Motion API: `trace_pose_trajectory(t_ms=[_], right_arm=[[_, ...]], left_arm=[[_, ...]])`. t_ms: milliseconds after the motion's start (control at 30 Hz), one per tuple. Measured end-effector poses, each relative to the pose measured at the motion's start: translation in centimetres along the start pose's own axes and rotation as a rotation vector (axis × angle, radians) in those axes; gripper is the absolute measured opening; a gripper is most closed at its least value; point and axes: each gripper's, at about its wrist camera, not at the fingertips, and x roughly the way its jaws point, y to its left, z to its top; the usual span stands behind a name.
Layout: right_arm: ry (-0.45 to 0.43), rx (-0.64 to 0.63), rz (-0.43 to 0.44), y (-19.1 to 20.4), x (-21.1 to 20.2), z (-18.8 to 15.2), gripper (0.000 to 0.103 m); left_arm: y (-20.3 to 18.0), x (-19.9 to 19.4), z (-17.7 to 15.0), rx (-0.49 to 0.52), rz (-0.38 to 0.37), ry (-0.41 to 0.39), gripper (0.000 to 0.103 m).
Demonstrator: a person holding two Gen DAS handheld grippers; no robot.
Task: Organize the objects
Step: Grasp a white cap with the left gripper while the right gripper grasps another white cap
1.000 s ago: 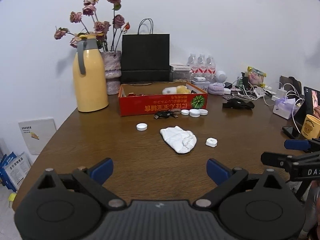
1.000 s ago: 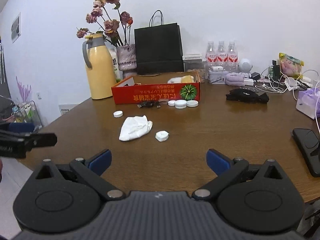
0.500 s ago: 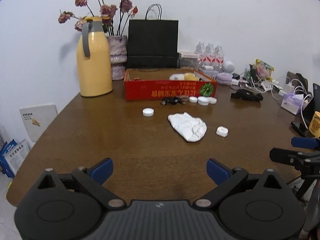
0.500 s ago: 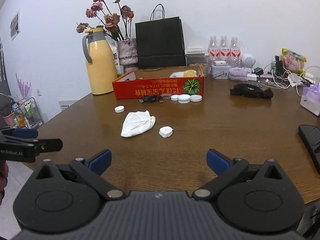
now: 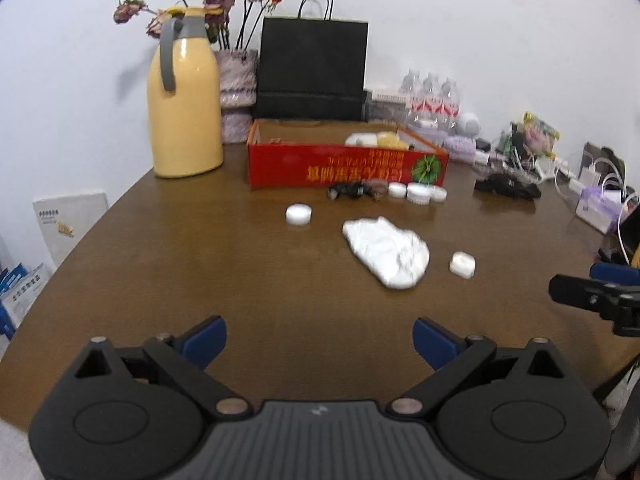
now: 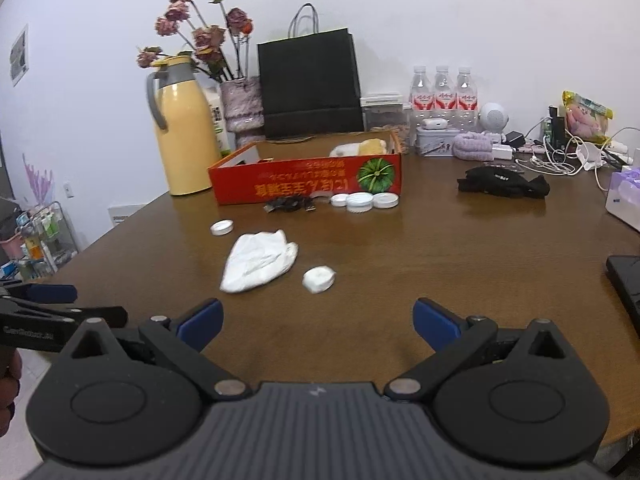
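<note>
Both grippers nearer the white cloth (image 5: 386,252) — forward.

Cloth (image 5: 386,253) on table (image 5: 200,264) (cap (image 5: 298,214) left), box (image 5: 346,168) behind.

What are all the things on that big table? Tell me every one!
box: 1, red, table middle, back
jug: 1, yellow, left of box
bag: 1, black, behind box
flowers: 1 bunch, pink, behind jug
bottles: 3, clear, right of bag
lids: 3, white, in front of box
cloth: 1, white, table middle
table: 1, brown
left gripper: open, empty
right gripper: open, empty
</note>
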Motion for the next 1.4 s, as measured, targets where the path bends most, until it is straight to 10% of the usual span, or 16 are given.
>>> trace_pose_trajectory(t_ms=[367,500,800,900,1233,1400], right_arm=[[0.056,-0.083,-0.062,-3.9,12.0,5.7,0.095],[0.089,-0.051,-0.013,-6.0,17.3,8.3,0.081],[0.152,-0.037,-0.063,-9.3,26.0,11.7,0.061],[0.171,0.009,-0.049,-9.8,27.4,11.4,0.047],[0.181,-0.126,0.005,-6.8,26.8,10.1,0.054],[0.174,-0.122,0.004,-6.8,27.0,10.2,0.037]], left_arm=[[1.4,11.9,6.6,-0.011,0.036,-0.011,0.082],[2.0,16.5,8.4,-0.003,0.043,0.03,0.06],[3.1,20.0,9.2,-0.043,0.017,0.046,0.047],[3.1,20.1,9.2,-0.034,0.009,0.04,0.027],[2.7,19.7,8.9,-0.024,0.006,0.034,0.027],[2.6,19.6,8.9,-0.014,-0.009,0.035,0.027]])
